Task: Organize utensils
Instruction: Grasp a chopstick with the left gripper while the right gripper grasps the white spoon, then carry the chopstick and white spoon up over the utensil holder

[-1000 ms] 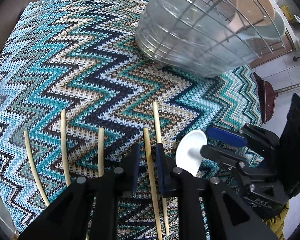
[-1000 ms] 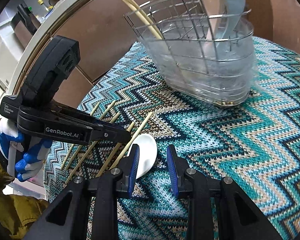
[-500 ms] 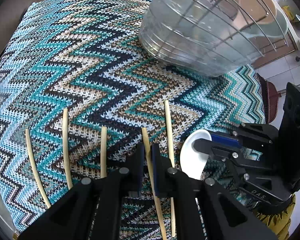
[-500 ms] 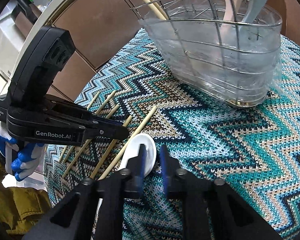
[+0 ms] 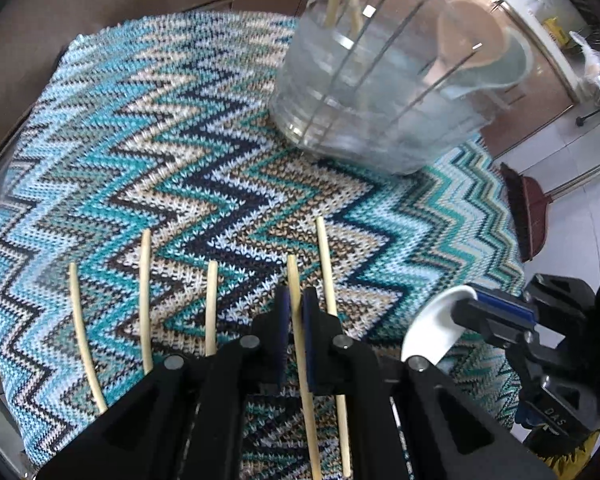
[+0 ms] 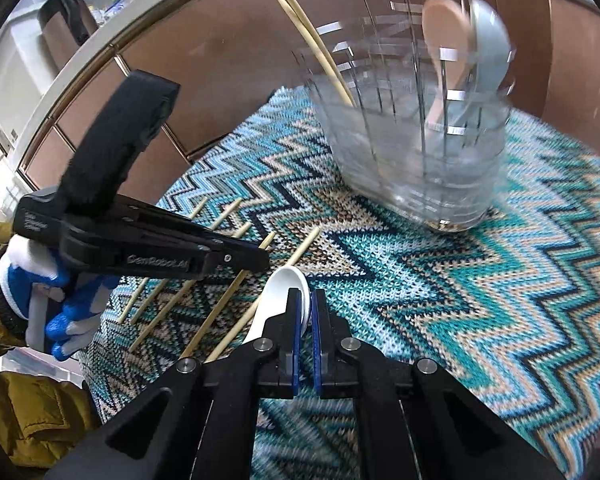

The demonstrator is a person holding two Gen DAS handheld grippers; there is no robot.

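My left gripper (image 5: 296,294) is shut on a pale chopstick (image 5: 293,270), second from the right in a row of several on the cloth. One neighbour (image 5: 327,264) lies just right of it. My right gripper (image 6: 307,294) is shut on the rim of a white spoon (image 6: 282,284), whose bowl tilts up off the cloth. In the left wrist view the same spoon (image 5: 432,328) shows pinched in the right gripper (image 5: 470,306). Behind stands the wire-and-clear-plastic utensil holder (image 6: 420,160) with two chopsticks (image 6: 312,40), a pink spoon (image 6: 444,28) and a grey spoon (image 6: 488,36).
A zigzag knit cloth (image 5: 180,140) covers the round table. A gloved hand (image 6: 40,292) and a yellow sleeve hold the left gripper (image 6: 256,260) at the left. A broom (image 5: 528,216) leans on the tiled floor beyond the table's right edge.
Both grippers have closed, the left on a chopstick and the right on the white spoon. Both have then risen slightly, and the spoon now tips up off the cloth.
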